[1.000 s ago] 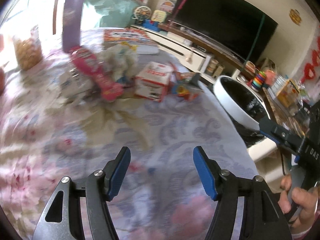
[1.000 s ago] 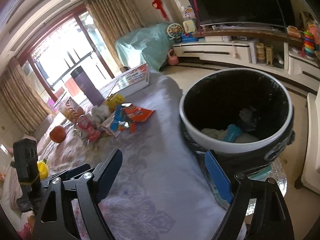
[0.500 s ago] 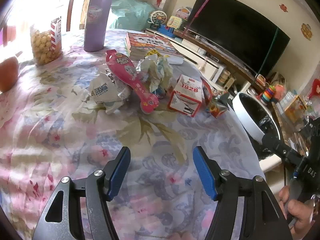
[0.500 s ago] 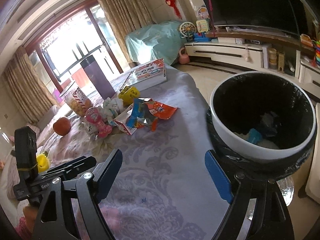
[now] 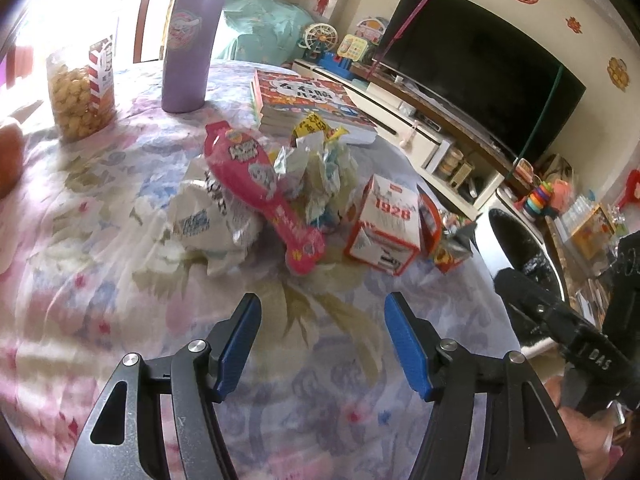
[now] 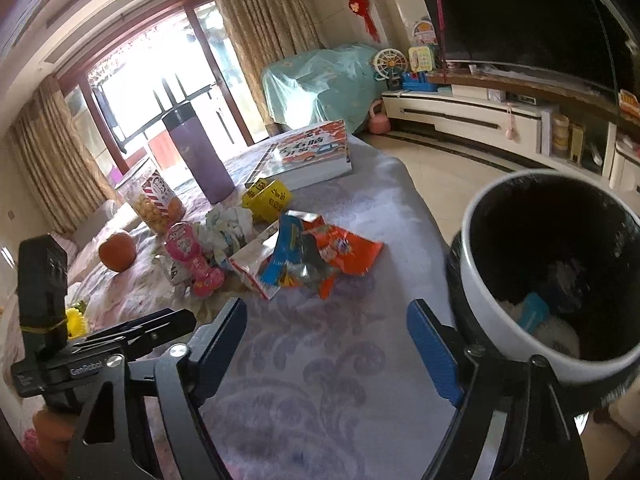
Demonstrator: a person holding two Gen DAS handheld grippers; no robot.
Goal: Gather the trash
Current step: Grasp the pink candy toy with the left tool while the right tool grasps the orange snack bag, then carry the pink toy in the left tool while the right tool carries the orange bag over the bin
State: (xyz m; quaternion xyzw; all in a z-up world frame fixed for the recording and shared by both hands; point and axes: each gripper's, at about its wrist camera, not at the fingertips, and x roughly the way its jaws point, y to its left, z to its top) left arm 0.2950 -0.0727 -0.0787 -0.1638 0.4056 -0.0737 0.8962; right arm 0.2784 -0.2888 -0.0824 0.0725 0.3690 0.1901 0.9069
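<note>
A heap of trash lies mid-table: a pink wrapper [image 5: 260, 184], a crumpled white bag [image 5: 208, 216], crinkled foil [image 5: 320, 164], a red-and-white 1928 carton [image 5: 386, 224] and orange and blue snack packets [image 6: 316, 256]. My left gripper [image 5: 322, 336] hovers open over bare cloth just short of the heap, nothing between its blue pads. My right gripper [image 6: 326, 344] is also empty, its jaws closing slightly, near the table's edge beside the white trash bin [image 6: 480, 280] with a black liner. The bin holds some trash.
On the flowered tablecloth [image 5: 100, 280] stand a purple tumbler [image 5: 192, 40], a jar of snack balls [image 5: 80, 92], a stack of books [image 5: 308, 104] and an orange [image 6: 117, 251]. The bin stands off the table's right edge; a TV cabinet [image 6: 500, 120] runs behind it.
Both grippers have swung towards the trash heap, which now looks larger and nearer in both views. The bin has slid to the right of the right wrist view.
</note>
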